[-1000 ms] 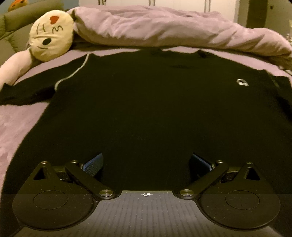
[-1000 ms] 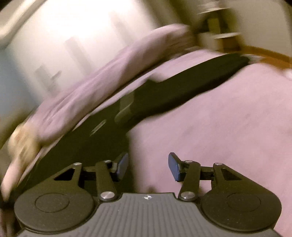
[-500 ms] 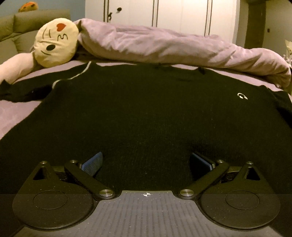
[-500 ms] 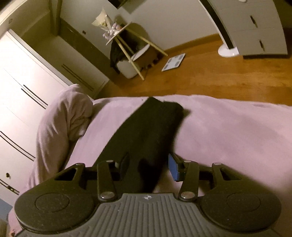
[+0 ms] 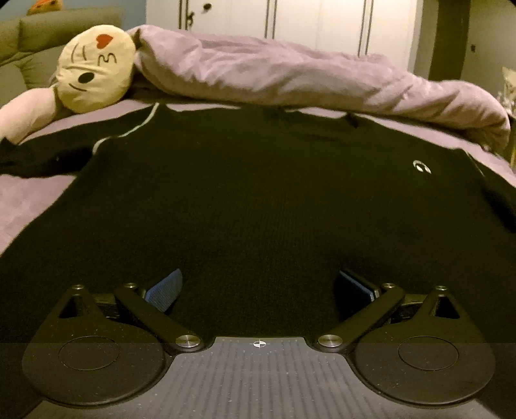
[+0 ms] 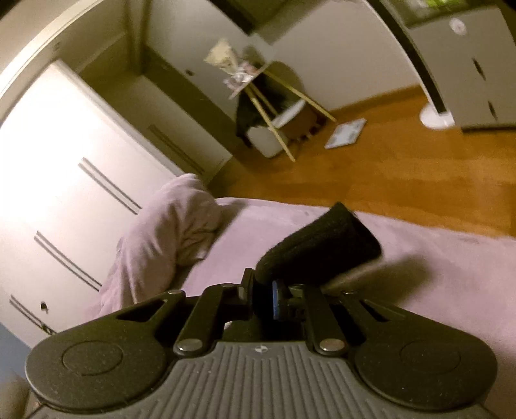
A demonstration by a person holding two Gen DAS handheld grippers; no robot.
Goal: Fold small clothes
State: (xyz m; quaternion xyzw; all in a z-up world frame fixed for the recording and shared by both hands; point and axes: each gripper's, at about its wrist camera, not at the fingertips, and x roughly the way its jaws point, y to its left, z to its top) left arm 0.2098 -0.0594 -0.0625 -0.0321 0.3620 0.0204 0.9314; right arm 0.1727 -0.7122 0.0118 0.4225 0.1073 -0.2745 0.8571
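Nearest in the left wrist view, the left gripper has its two blue-padded fingers spread wide apart, low over the hem side of a black sweater. The sweater is a fine, matte knit, spread flat and front-up on the lilac bed, its body filling the space between and beyond the fingers. A small white logo sits on the chest toward the bed's right edge, and a thin pale seam curves along the shoulder toward the left edge, where one sleeve trails off.

In the right wrist view, the right gripper is tilted and closed tight on the other sleeve, whose ribbed cuff end stands up off the bed near its right edge, casting a soft shadow on the smooth sheet.

Farther back, a crumpled lilac duvet is bunched along the far edge, with a round cream plush cushion at the far left corner. White wardrobe doors stand behind.
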